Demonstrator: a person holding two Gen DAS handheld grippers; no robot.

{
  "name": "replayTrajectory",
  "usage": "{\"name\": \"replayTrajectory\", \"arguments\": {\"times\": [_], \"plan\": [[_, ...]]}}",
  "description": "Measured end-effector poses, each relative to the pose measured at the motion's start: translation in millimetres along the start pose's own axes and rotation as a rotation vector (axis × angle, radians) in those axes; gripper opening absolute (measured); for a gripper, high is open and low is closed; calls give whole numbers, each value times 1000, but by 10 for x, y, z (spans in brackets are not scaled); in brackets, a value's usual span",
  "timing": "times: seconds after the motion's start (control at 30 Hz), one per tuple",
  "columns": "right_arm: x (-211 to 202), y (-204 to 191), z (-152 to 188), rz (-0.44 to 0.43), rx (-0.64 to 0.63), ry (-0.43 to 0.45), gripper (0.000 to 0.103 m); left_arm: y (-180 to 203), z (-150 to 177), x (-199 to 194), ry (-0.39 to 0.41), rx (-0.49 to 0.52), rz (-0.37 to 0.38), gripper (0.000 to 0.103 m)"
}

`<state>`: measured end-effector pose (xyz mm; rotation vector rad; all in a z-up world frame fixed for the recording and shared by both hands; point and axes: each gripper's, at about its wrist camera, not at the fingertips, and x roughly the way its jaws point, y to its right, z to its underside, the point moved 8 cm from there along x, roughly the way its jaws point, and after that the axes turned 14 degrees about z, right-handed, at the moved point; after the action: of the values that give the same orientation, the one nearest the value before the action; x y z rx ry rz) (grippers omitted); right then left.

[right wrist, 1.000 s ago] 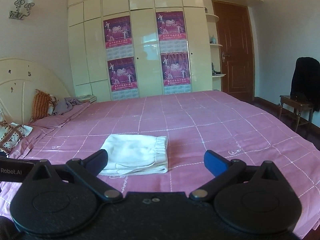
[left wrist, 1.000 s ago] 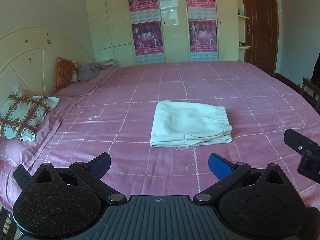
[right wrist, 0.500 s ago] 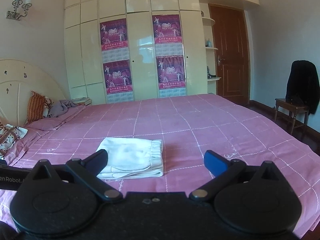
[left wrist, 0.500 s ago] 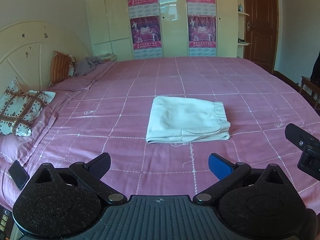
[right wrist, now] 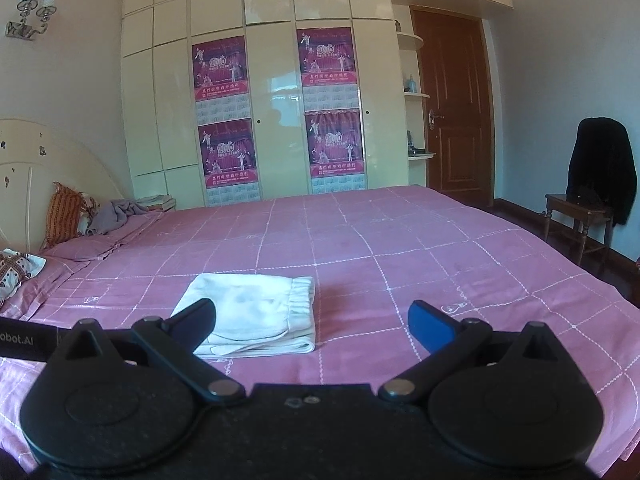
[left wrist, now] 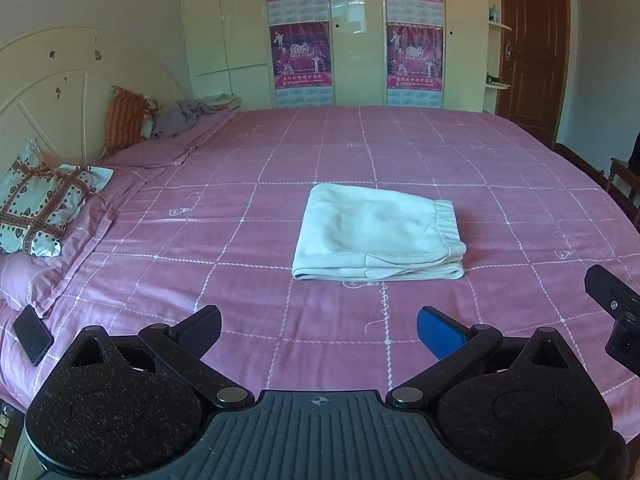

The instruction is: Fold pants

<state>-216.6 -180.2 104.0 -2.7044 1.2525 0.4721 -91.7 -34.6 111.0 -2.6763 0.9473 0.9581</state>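
White pants [left wrist: 376, 238] lie folded into a neat rectangle on the pink checked bedspread [left wrist: 248, 208], the elastic waistband to the right. In the right wrist view the pants [right wrist: 256, 312] sit low and left of centre. My left gripper [left wrist: 319, 328] is open and empty, held back from the pants above the near part of the bed. Equally open and empty, my right gripper [right wrist: 310, 322] hovers nearer the bed's front edge, its left finger overlapping the pants' corner in view. Part of the right gripper [left wrist: 616, 312] shows at the left view's right edge.
Pillows [left wrist: 40, 208] and a grey garment [left wrist: 180, 118] lie by the headboard at the left. A black phone [left wrist: 32, 334] rests near the bed's left front edge. Wardrobe doors with posters [right wrist: 224, 120] stand behind; a chair with a dark coat [right wrist: 596, 184] stands at the right.
Both grippers have drawn back and risen slightly from the folded pants, which lie unmoved. The phone has come into the left view.
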Motion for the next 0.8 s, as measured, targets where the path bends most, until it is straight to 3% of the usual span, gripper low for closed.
{"name": "replayTrajectory", "arguments": {"times": [0.8], "plan": [[-200, -92, -110, -35, -1, 34, 103, -30, 34, -24, 22, -21, 21, 103]]}}
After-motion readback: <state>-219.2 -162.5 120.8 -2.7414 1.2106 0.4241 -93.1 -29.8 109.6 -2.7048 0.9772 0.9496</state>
